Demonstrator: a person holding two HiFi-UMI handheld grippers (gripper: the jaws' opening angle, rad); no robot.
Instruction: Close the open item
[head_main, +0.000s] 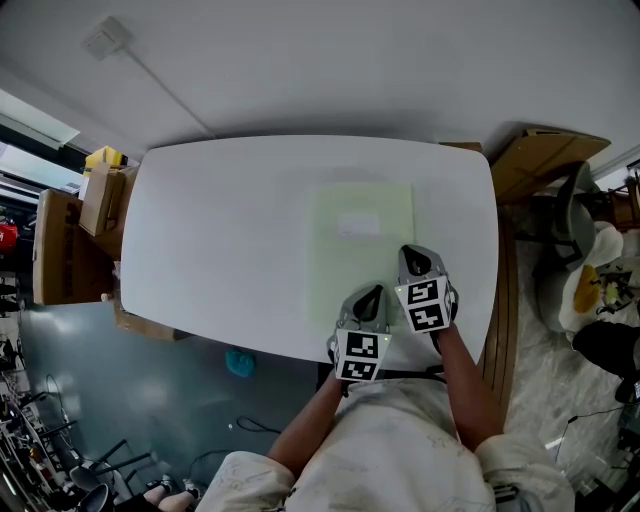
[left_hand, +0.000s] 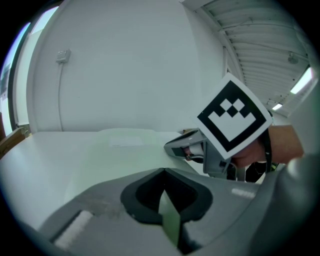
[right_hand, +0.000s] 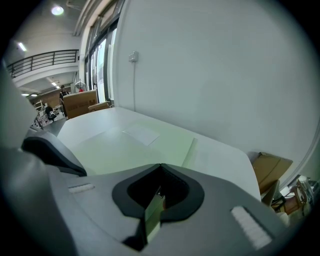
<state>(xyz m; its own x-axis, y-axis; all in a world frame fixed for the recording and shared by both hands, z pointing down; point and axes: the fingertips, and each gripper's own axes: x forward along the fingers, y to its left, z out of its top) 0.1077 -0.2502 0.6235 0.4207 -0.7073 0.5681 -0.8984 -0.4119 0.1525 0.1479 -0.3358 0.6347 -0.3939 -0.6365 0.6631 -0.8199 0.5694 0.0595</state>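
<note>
A pale green folder (head_main: 358, 255) with a white label (head_main: 357, 224) lies flat on the white table (head_main: 220, 230), right of centre. Both grippers sit at its near edge. My left gripper (head_main: 372, 293) is shut with a thin green edge of the folder (left_hand: 125, 150) pinched between its jaws (left_hand: 164, 172). My right gripper (head_main: 415, 255), just to the right and slightly farther in, is also shut on a green edge of the folder (right_hand: 135, 147), as the right gripper view (right_hand: 160, 167) shows. The left gripper view catches the right gripper (left_hand: 182, 147) beside it.
Cardboard boxes (head_main: 100, 195) stand off the table's left end and a brown box (head_main: 545, 160) off its right end. The near table edge (head_main: 250, 345) runs just in front of the grippers. A white wall with a cable (head_main: 160, 90) is behind the table.
</note>
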